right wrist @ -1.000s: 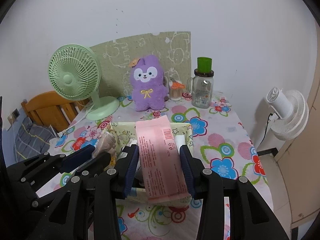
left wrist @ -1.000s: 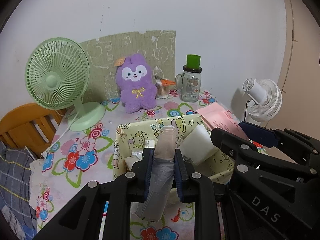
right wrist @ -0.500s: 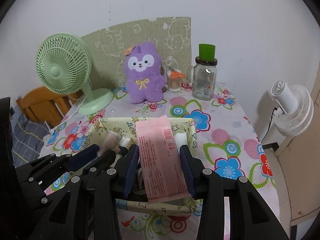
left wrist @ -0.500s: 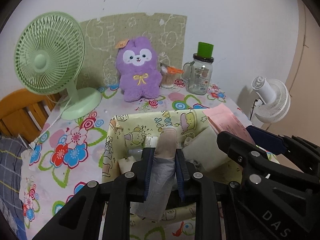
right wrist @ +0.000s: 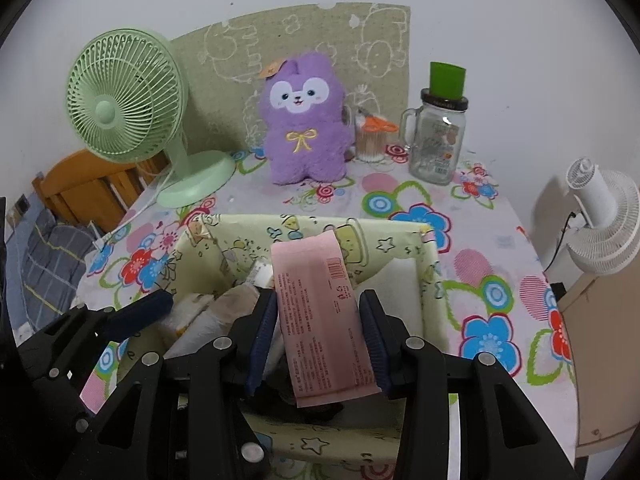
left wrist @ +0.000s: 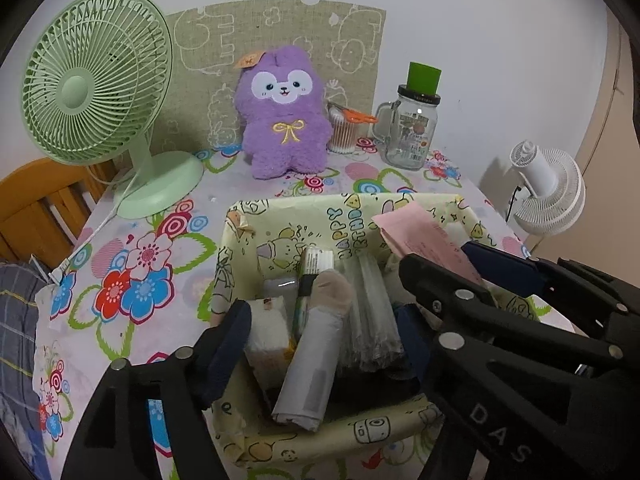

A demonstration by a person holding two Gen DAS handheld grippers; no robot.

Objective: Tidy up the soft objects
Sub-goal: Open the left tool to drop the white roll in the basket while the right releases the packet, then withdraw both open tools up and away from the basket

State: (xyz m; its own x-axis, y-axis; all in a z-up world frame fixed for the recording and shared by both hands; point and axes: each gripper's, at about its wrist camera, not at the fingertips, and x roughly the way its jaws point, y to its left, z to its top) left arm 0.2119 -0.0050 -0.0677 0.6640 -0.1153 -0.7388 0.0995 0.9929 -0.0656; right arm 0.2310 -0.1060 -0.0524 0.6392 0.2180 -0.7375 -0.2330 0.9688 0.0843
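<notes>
Currently right gripper [right wrist: 318, 324] fingers pinch the light, floppy pink plastic tissue pack [right wrist: 320, 312] mid-length over the yellow cartoon-print fabric bin [right wrist: 430, 276]; left gripper [left wrist: 320, 344] fingers spread, grey roll [left wrist: 312, 364] in bin.

"HAPPY BIRTHDAY" runs down the yellow box [left wrist: 352, 232]; "DAS" marks the right gripper [left wrist: 496, 432].

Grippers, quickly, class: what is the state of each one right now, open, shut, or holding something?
Left gripper: open, the grey roll lying loose in the yellow box.
Right gripper: shut on the pink packet.
</notes>
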